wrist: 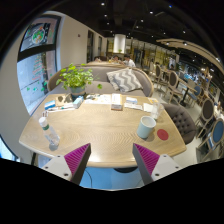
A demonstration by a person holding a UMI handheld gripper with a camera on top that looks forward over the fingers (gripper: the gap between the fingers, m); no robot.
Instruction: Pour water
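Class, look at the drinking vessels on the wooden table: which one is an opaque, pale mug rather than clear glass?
The pale mug near the table's edge, ahead of the hand-held gripper's open pink-padded fingers. The clear glass containers stand across the table at the opposite edge.

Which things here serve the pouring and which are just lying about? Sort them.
For the job: bottle; cup; gripper, open and holding nothing, both things beyond its fingers.

Lying about: potted plant; papers; glass; wooden table; cushion.

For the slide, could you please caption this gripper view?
Open hand-held gripper hovering before a wooden table with a water bottle, a mug and a potted plant.
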